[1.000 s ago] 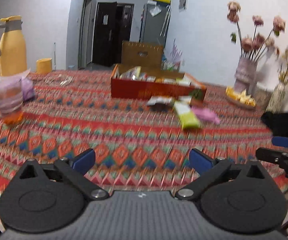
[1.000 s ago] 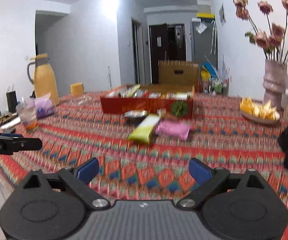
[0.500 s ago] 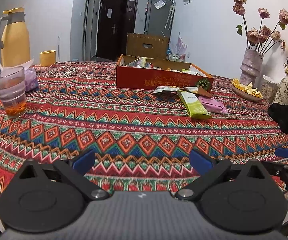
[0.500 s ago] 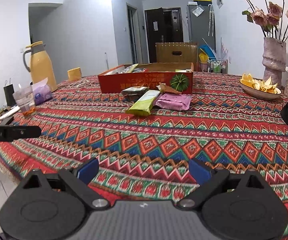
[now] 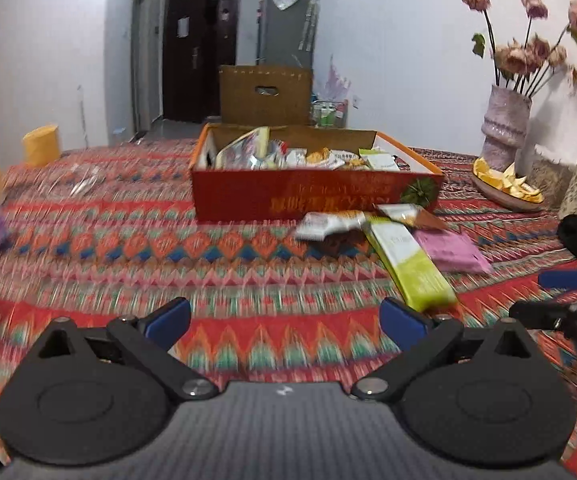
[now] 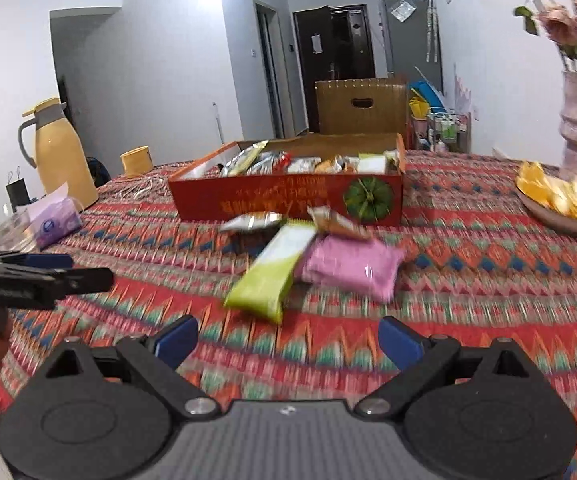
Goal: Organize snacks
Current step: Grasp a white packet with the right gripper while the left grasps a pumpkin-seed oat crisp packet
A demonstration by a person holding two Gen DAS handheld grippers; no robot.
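Observation:
A red cardboard box (image 5: 316, 198) (image 6: 288, 200) holding several snack packs stands mid-table. In front of it lie loose snacks: a green-and-white pack (image 5: 410, 266) (image 6: 274, 272), a pink pack (image 5: 452, 250) (image 6: 350, 266), a silver pack (image 5: 328, 224) (image 6: 250, 222) and a brown pack (image 5: 412, 214) (image 6: 338, 220). My left gripper (image 5: 286, 320) is open and empty, low over the cloth short of the packs. My right gripper (image 6: 288, 340) is open and empty too, just short of the green pack. Each gripper shows at the edge of the other's view.
A patterned red tablecloth (image 5: 128, 248) covers the table. A yellow thermos (image 6: 58, 156), a purple tissue pack (image 6: 54, 220) and a yellow cup (image 6: 136, 160) are at the left. A bowl of orange peels (image 6: 560, 204) and a flower vase (image 5: 506, 132) stand at the right.
Both grippers have moved forward over the table toward the loose snacks and the box, which now look larger and closer. Both stay open and empty.

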